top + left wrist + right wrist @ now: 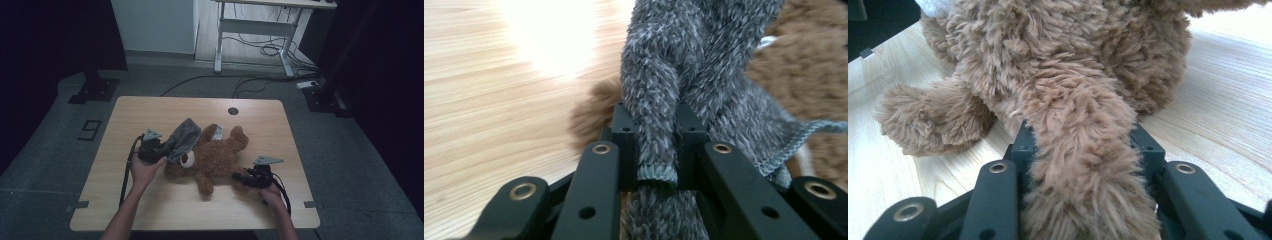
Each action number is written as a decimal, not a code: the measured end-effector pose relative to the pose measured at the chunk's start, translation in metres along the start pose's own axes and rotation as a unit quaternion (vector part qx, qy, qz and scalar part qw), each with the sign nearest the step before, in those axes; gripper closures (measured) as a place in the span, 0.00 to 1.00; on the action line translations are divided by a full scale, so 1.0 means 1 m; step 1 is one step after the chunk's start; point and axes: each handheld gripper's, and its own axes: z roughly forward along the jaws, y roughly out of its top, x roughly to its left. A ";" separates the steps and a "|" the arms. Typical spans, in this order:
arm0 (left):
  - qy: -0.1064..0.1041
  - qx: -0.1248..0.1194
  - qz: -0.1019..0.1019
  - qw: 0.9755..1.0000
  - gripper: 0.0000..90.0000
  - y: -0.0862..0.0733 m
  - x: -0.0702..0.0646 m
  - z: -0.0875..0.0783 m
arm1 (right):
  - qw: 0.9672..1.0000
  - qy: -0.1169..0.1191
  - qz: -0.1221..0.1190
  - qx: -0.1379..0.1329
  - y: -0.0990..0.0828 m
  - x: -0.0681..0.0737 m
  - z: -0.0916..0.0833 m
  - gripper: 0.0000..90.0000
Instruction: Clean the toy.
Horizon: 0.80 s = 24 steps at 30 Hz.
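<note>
In the left gripper view, the left gripper [655,150] has its jaws closed tight on a fold of grey fuzzy cloth [704,65], whose hemmed edge pokes out just below the pinch. The cloth rises from the jaws and drapes over brown fur behind it.

In the right gripper view, the right gripper [1083,150] has its jaws pressed against both sides of a limb of the brown teddy bear [1058,75]; the limb runs straight down between them, and the bear's body and another limb lie beyond on the wood.

From the high view, the teddy bear [217,155] lies near the middle of the light wooden table [150,110]. The left gripper [150,149] is at the bear's left side, with the grey cloth [184,137] lifted over the bear's head end. The right gripper [240,177] is at the bear's right, near the table's front edge. A hand [145,172] holds the left gripper.
</note>
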 end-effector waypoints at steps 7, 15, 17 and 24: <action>0.016 0.011 -0.007 1.000 0.85 -0.009 0.010 -0.001 | 1.000 0.000 0.000 0.000 0.000 0.000 0.000 0.66; 0.024 0.031 -0.026 0.999 0.85 -0.028 0.027 -0.002 | 1.000 -0.001 0.001 0.000 0.000 -0.001 0.000 0.66; 0.019 0.035 -0.035 0.999 0.85 -0.036 0.030 -0.001 | 1.000 -0.002 0.002 0.001 0.000 -0.001 0.000 0.66; 0.009 0.055 -0.039 0.998 0.85 -0.059 0.031 0.004 | 1.000 -0.002 0.005 0.001 -0.001 -0.001 0.001 0.66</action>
